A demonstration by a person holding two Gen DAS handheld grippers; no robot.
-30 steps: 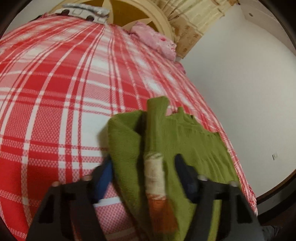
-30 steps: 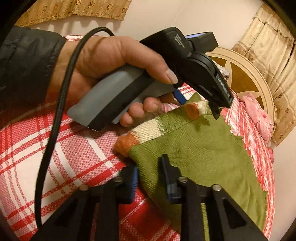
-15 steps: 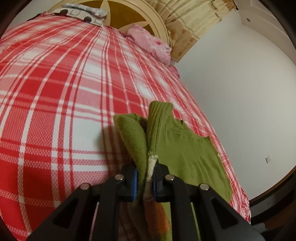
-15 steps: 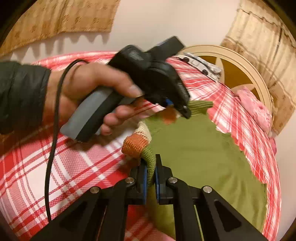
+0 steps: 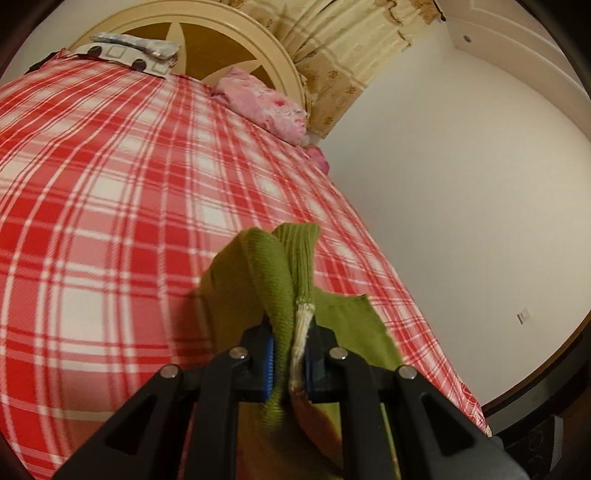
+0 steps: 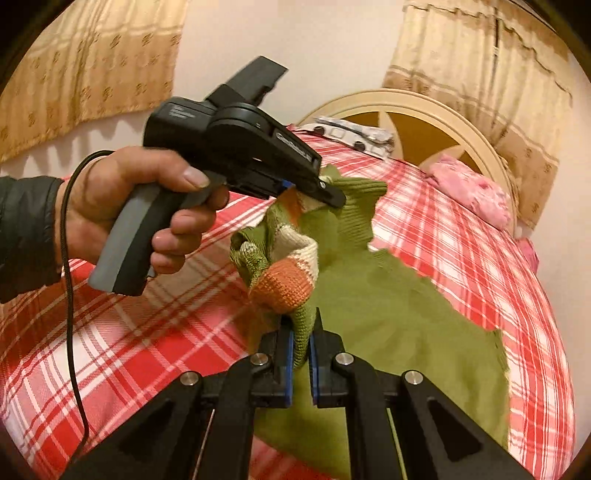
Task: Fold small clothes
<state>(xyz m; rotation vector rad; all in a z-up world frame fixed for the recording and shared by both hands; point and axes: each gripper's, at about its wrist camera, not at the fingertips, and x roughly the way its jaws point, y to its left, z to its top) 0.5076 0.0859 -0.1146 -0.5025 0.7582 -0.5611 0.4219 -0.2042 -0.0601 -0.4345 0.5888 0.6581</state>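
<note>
A small green knit sweater (image 6: pixel 391 310) with an orange and cream striped sleeve (image 6: pixel 291 273) lies partly on the red plaid bed (image 6: pixel 480 266). My right gripper (image 6: pixel 301 354) is shut on the sweater's left edge near the sleeve and holds it raised. My left gripper (image 5: pixel 290 354) is shut on the sweater (image 5: pixel 273 273) further up, green fabric and the cream stripe bunched between its jaws. It also shows in the right wrist view (image 6: pixel 325 192), lifted above the bed, held by a hand (image 6: pixel 122 206).
A cream headboard (image 5: pixel 236 26) stands at the bed's far end, with a patterned pillow (image 5: pixel 133 55) and a pink folded cloth (image 5: pixel 266 103) by it. A white wall (image 5: pixel 461 184) runs along the bed's right side. Curtains (image 6: pixel 480 74) hang behind.
Both grippers closed on the sweater's left side about one second to half a second ago. Since then both have lifted it, and the sleeve and edge now hang bunched above the bed.
</note>
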